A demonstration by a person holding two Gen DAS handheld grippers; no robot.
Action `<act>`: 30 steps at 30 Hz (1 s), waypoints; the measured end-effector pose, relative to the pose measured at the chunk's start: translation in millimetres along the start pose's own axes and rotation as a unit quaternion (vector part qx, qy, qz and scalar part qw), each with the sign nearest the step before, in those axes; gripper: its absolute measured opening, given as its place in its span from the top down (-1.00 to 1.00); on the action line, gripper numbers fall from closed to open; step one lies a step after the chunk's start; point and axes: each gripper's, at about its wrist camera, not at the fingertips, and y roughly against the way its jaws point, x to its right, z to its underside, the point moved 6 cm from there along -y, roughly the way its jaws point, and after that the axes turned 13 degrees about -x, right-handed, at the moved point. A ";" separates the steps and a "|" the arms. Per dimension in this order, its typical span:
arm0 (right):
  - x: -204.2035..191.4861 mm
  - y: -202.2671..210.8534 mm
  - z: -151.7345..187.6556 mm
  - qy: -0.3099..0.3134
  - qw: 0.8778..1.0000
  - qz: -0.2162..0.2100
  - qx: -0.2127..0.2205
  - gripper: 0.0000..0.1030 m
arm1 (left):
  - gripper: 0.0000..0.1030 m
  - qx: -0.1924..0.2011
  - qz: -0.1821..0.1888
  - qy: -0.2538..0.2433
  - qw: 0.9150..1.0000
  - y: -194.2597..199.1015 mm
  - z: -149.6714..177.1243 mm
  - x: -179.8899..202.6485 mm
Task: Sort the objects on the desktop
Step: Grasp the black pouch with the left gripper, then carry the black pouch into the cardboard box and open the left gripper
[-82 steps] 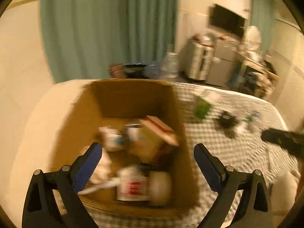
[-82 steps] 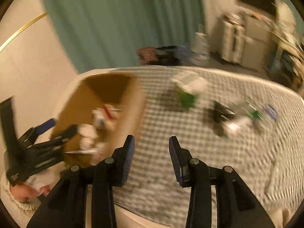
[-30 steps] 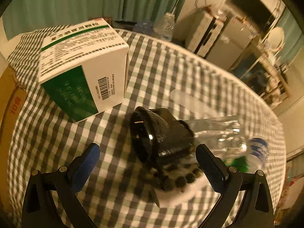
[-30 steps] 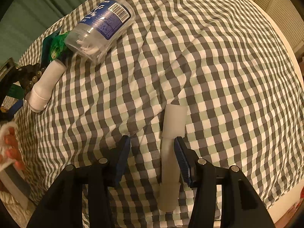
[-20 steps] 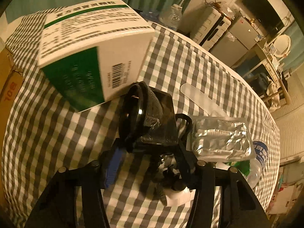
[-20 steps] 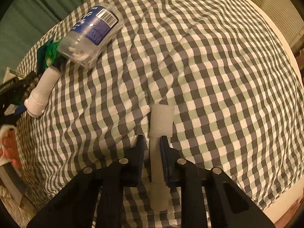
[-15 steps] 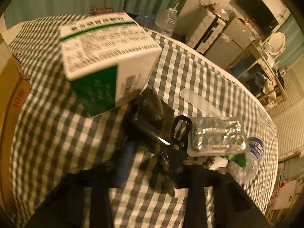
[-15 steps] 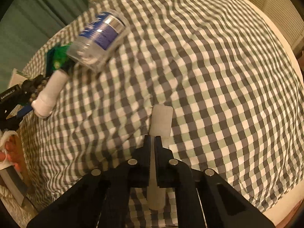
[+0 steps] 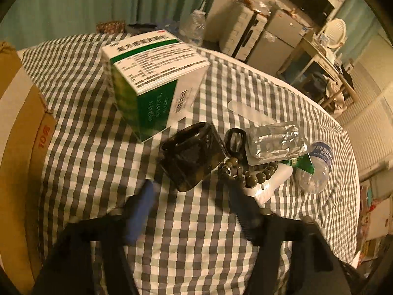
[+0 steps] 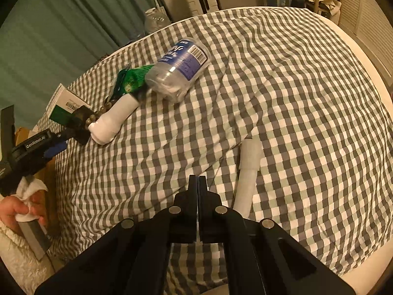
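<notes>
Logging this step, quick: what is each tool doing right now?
Left tool: open, empty, just opening; dark container lies ahead.
Right tool: shut, empty; white stick beside it.

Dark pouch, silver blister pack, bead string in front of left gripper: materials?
Dark pouch: glossy, translucent, probably soft plastic; glints and creases. Silver blister pack: crinkled foil, mirror-like highlights. Bead string: round olive-brown beads, polished; wood or stone, cannot tell.

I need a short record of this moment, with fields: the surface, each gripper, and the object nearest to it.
surface: checked cloth
left gripper: open, jaws just been opening, nothing pressed
nearest to it: dark jar, just beyond the fingertips
right gripper: shut, empty
nearest to it: white tube, lying on the cloth beside the jaws
</notes>
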 end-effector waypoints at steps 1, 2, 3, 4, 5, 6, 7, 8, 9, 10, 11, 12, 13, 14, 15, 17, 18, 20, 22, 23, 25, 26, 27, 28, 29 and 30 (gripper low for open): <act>-3.2 -2.9 3.5 -0.002 1.000 -0.002 -0.001 0.99 | -0.47 0.008 -0.006 -0.008 1.000 0.1 0.1 2.2; -5.1 -10.7 -5.1 -0.003 1.000 -0.003 -0.003 0.99 | -0.49 0.019 -0.017 -0.019 1.000 0.4 -0.2 4.0; -3.8 -10.7 -3.0 -0.006 1.000 -0.005 -0.005 0.99 | -0.51 0.027 -0.031 -0.034 0.999 -0.9 -2.0 7.0; -2.5 -12.6 -2.5 -0.009 1.000 -0.006 -0.010 0.99 | -0.55 0.035 -0.053 -0.054 0.997 -3.1 -4.7 10.1; -2.3 -17.7 -2.5 -0.012 1.000 -0.006 -0.018 0.99 | -0.56 0.042 -0.069 -0.070 0.994 -4.5 -10.0 12.9; -1.7 -21.9 -2.9 -0.015 1.000 -0.005 -0.024 0.99 | -0.57 0.048 -0.084 -0.085 0.992 -6.5 -12.4 16.0; -0.4 -25.5 -3.2 -0.017 0.999 -0.004 -0.030 0.99 | -0.59 0.056 -0.103 -0.103 0.988 -9.8 -15.5 18.8; 0.2 -30.3 -3.8 -0.018 0.999 -0.005 -0.039 0.99 | -0.61 0.061 -0.118 -0.120 0.984 -14.1 -20.3 23.8; 0.4 -33.5 -4.9 -0.019 0.999 -0.007 -0.043 0.99 | -0.61 0.063 -0.129 -0.133 0.981 -17.7 -22.0 26.2; 0.5 -36.2 -6.0 -0.019 0.999 -0.008 -0.047 0.99 | -0.62 0.065 -0.139 -0.150 0.977 -23.8 -25.0 29.3; 0.4 -39.5 -7.4 -0.019 0.998 -0.011 -0.050 0.99 | -0.64 0.066 -0.147 -0.160 0.974 -29.8 -30.7 36.3; 0.5 -41.8 -8.4 -0.020 0.998 -0.013 -0.053 0.99 | -0.67 0.068 -0.155 -0.165 0.972 -34.3 -33.3 38.9; 0.5 -44.7 -9.1 -0.020 0.998 -0.013 -0.057 0.99 | -0.72 0.068 -0.164 -0.167 0.970 -40.0 -37.9 39.6; 0.6 -48.3 -9.7 -0.020 0.998 -0.014 -0.063 0.99 | -0.72 0.066 -0.161 -0.166 0.971 -43.4 -39.7 40.4; 0.5 -50.7 -10.4 -0.020 0.998 -0.015 -0.065 0.99 | -0.72 0.063 -0.149 -0.162 0.973 -46.7 -42.5 39.8; -0.1 -55.1 -12.0 -0.019 0.997 -0.018 -0.069 0.99 | -0.30 0.051 -0.129 -0.159 0.977 -51.7 -42.6 38.4; -0.1 -56.9 -12.5 -0.020 0.997 -0.020 -0.071 0.99 | -0.07 0.043 -0.127 -0.165 0.977 -55.6 -41.8 38.5; 0.0 -59.8 -12.8 -0.020 0.997 -0.017 -0.075 0.99 | 0.12 0.031 -0.137 -0.177 0.974 -59.6 -34.3 37.3; -1.9 -59.4 -12.9 -0.019 0.997 -0.018 -0.070 0.99 | 0.12 0.035 -0.130 -0.183 0.974 -55.1 -24.4 36.5; -2.6 -56.5 -13.2 -0.018 0.998 -0.020 -0.062 0.99 | 0.12 0.033 -0.125 -0.179 0.975 -53.6 -20.1 34.6; -5.3 -45.5 -13.2 -0.013 0.999 -0.025 -0.039 0.99 | 0.12 0.023 -0.106 -0.166 0.980 -47.1 -5.2 26.7; -6.2 -41.0 -13.0 -0.010 0.999 -0.026 -0.032 0.99 | 0.12 0.020 -0.096 -0.159 0.982 -42.2 4.1 21.2; -8.3 -34.2 -12.0 -0.008 0.999 -0.027 -0.022 0.99 | 0.12 0.016 -0.081 -0.148 0.986 -34.6 15.1 15.3; -10.9 -28.8 -10.6 -0.006 0.999 -0.029 -0.017 0.99 | 0.12 0.013 -0.072 -0.143 0.987 -30.1 19.5 12.4; -14.3 -21.3 -8.6 -0.003 0.999 -0.031 -0.012 0.99 | 0.13 0.010 -0.059 -0.138 0.989 -22.2 28.7 8.7; -17.7 -15.3 -7.0 0.000 1.000 -0.030 -0.007 0.99 | 0.13 0.006 -0.049 -0.134 0.990 -13.2 38.4 5.2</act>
